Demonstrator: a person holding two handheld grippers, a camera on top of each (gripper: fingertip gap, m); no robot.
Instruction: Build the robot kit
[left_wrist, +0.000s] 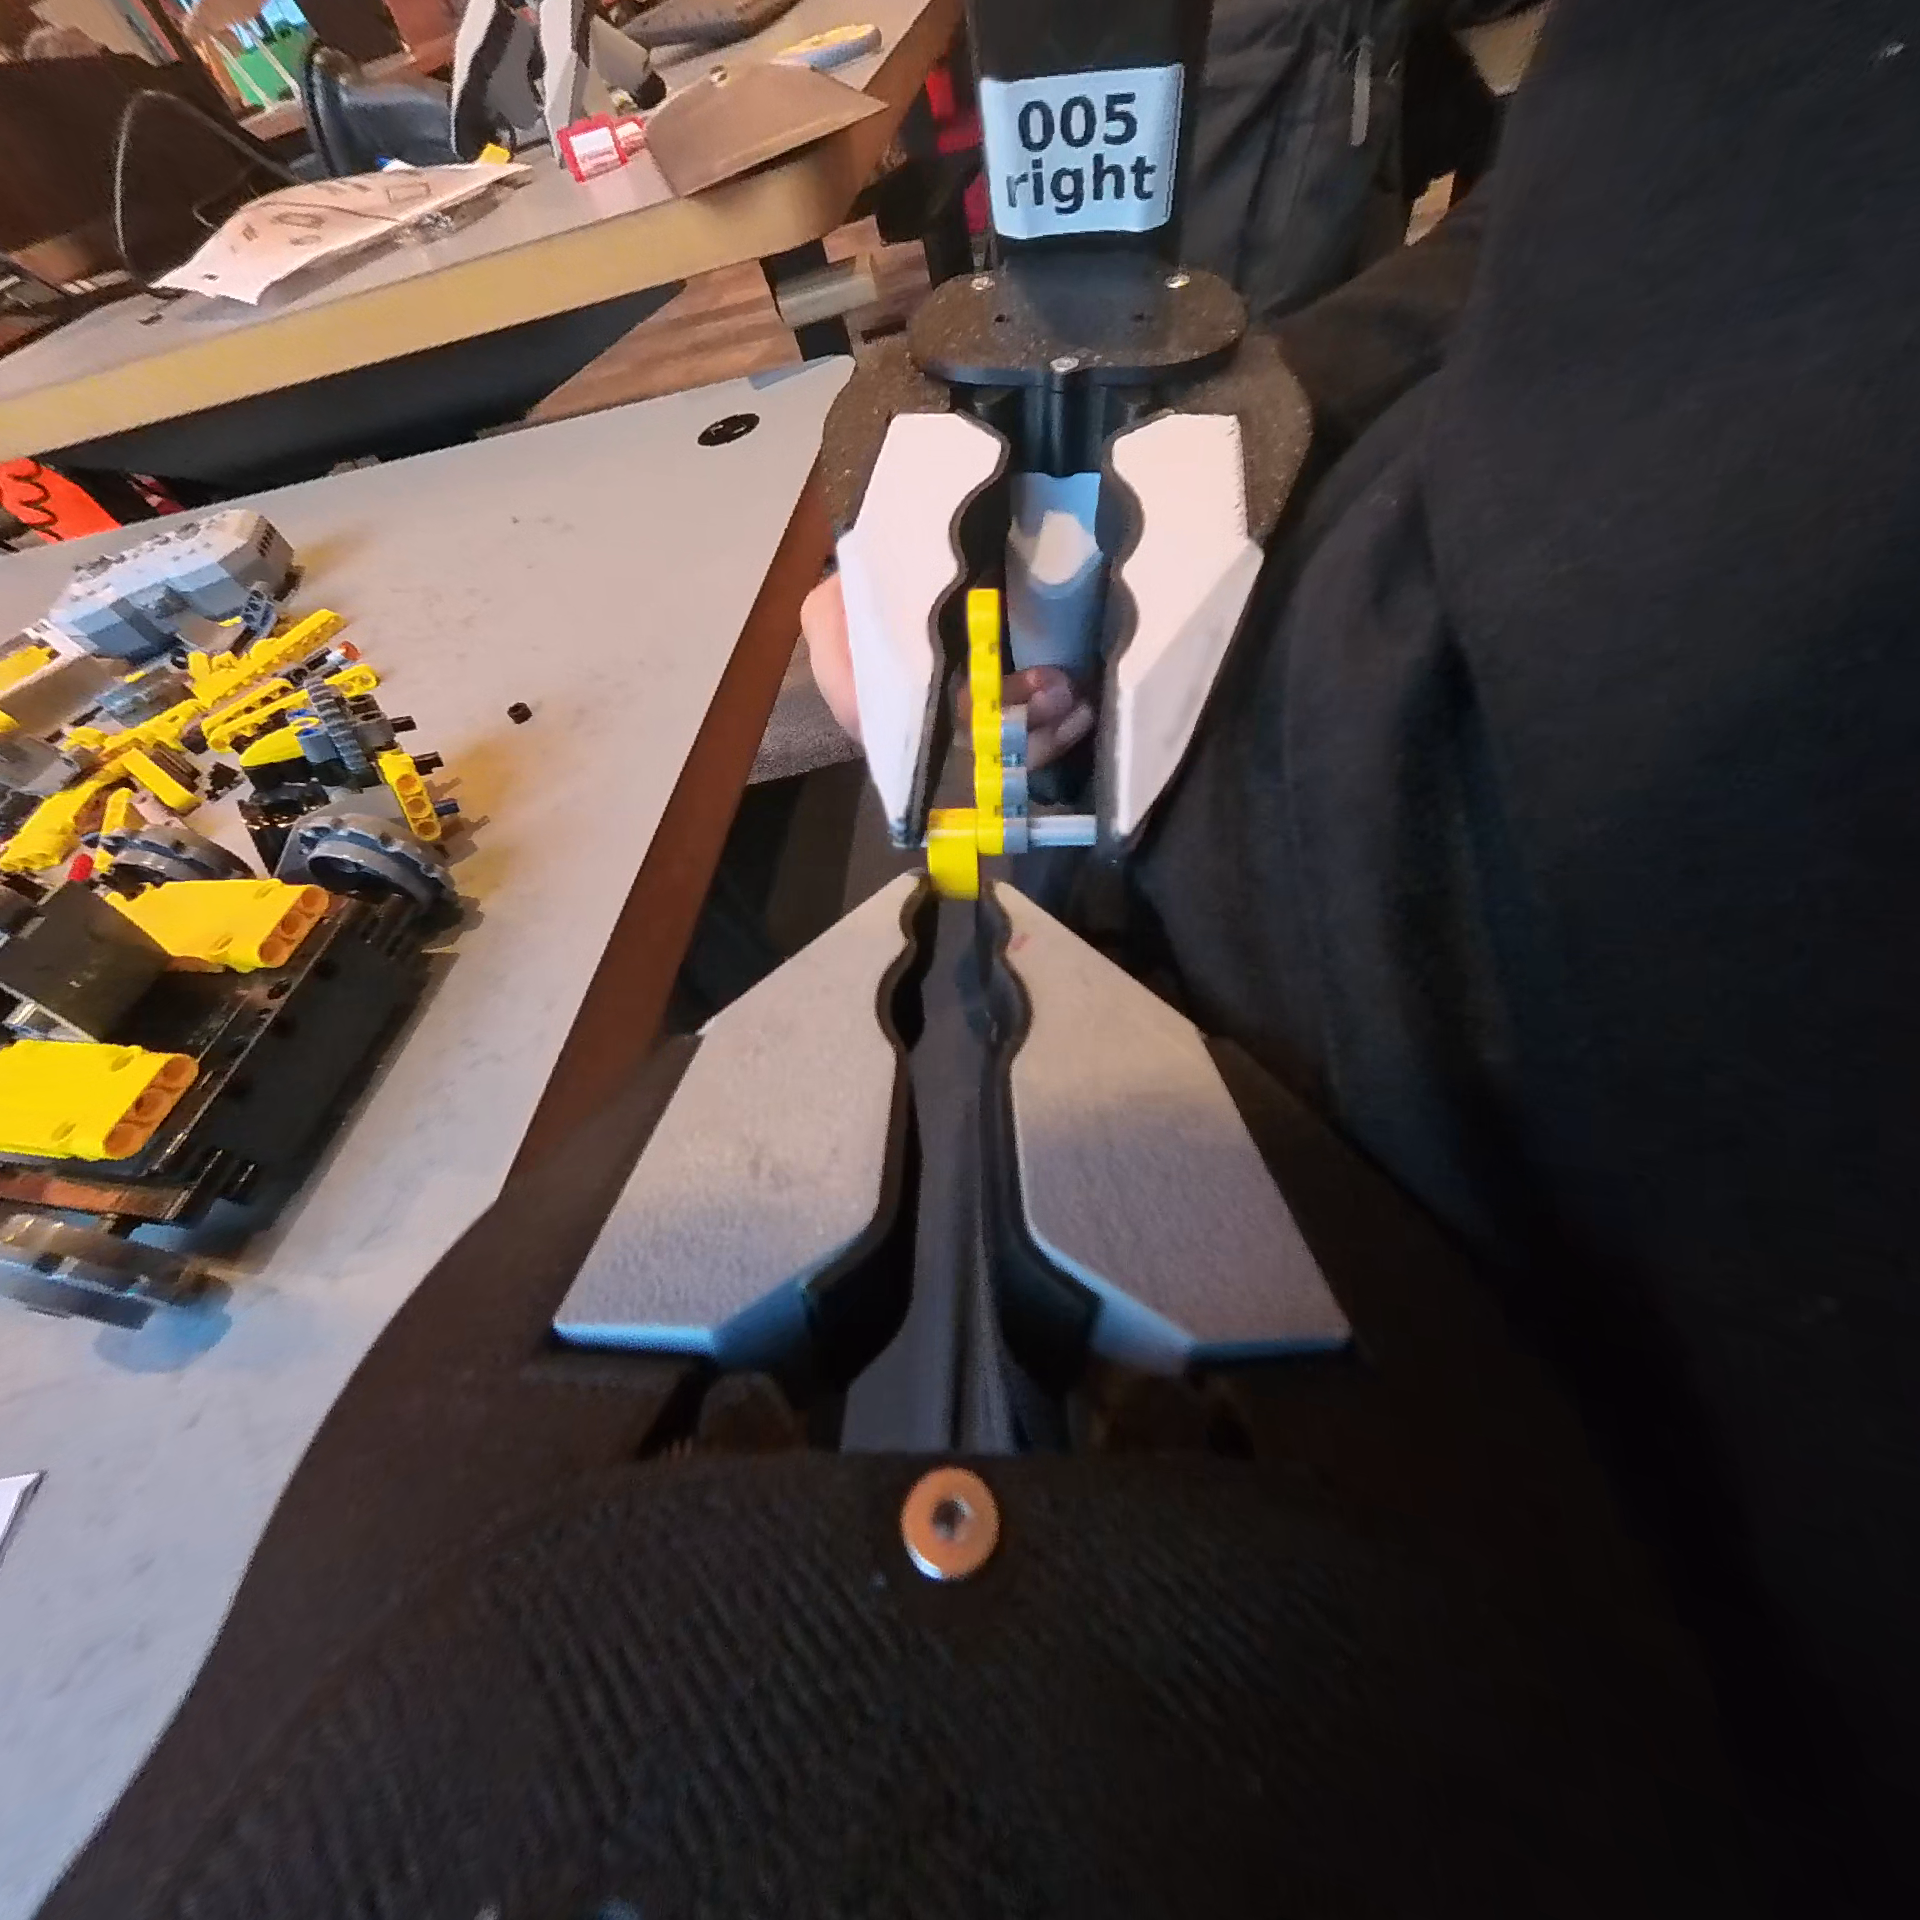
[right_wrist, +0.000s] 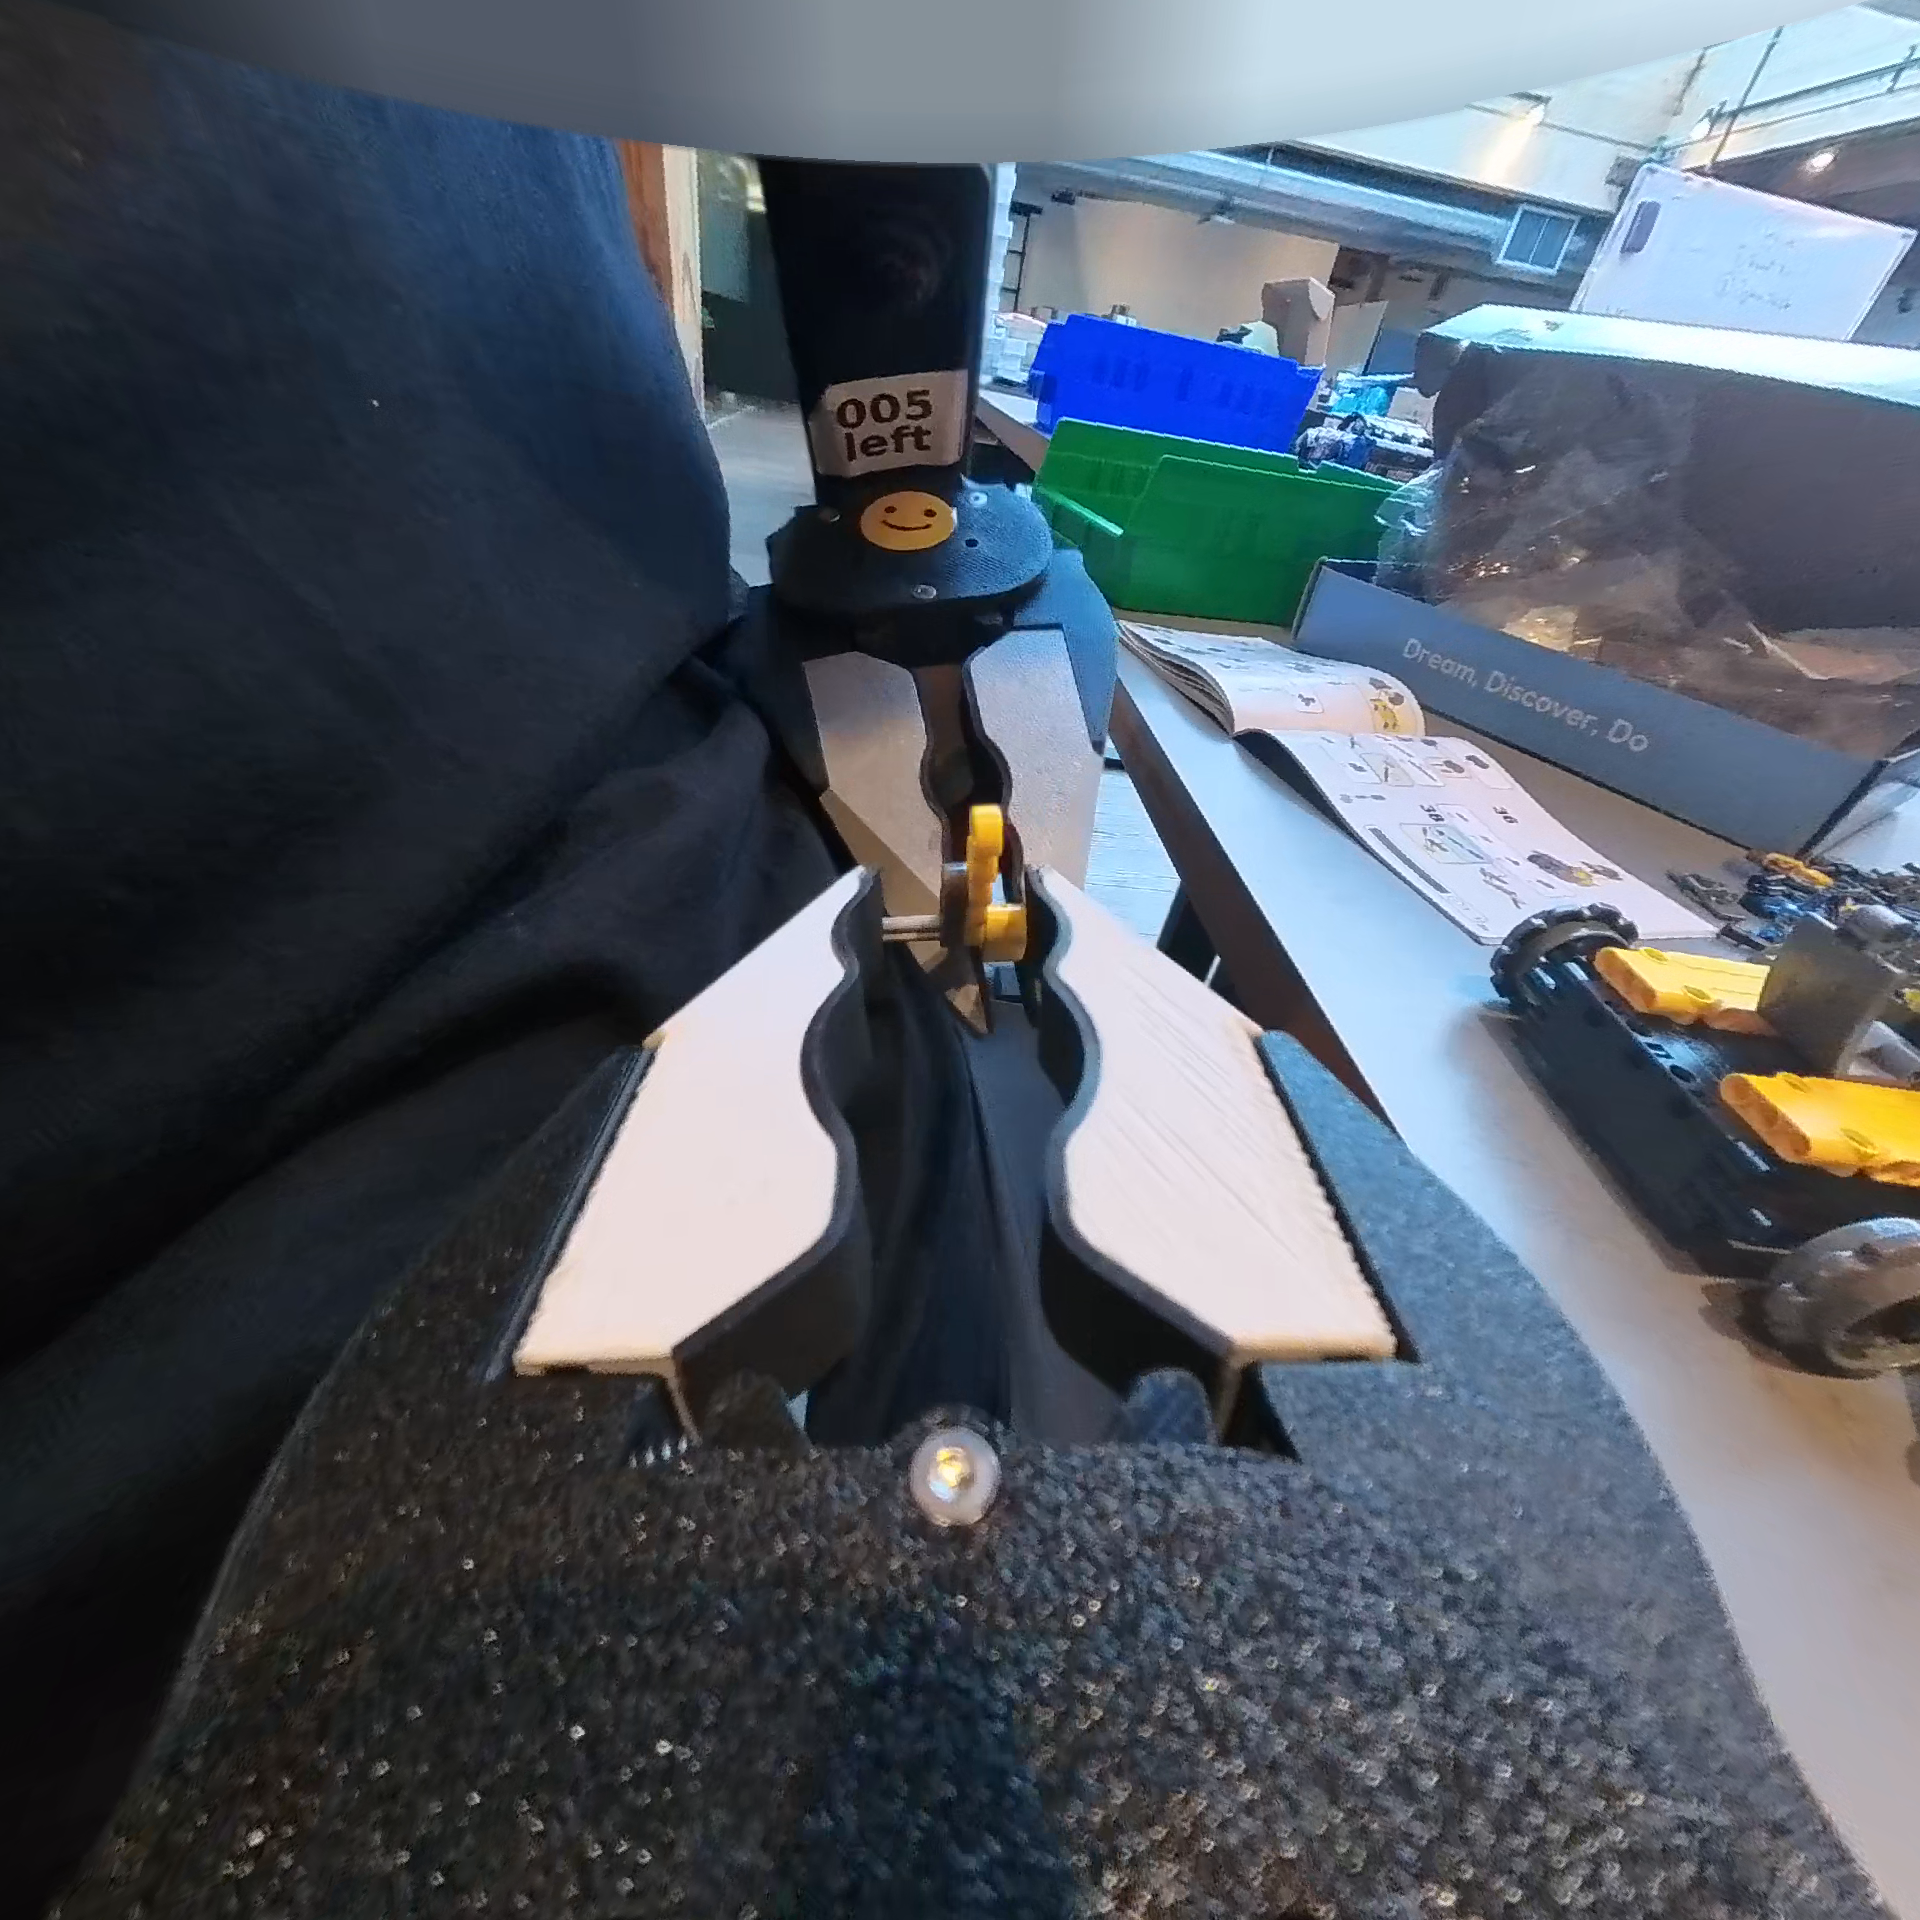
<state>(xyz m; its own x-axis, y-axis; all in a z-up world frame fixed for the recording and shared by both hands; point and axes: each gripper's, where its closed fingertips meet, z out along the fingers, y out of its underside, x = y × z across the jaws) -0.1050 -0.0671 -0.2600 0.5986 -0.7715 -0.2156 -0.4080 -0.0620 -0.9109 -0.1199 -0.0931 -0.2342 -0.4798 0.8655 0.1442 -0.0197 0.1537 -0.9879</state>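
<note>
My left gripper (left_wrist: 958, 883) is nearly closed and pinches the lower end of a small yellow brick piece (left_wrist: 982, 717). My right gripper (right_wrist: 951, 920) faces it tip to tip, half open, with the same piece (right_wrist: 985, 883) and its grey pin (left_wrist: 1055, 829) spanning between its fingers. Both are just off the table (left_wrist: 582, 582) edge, before my dark clothing (left_wrist: 1610, 831). The part-built yellow and black vehicle (right_wrist: 1704, 1091) lies on the table to the right of my right gripper, beside an open booklet (right_wrist: 1455, 810).
</note>
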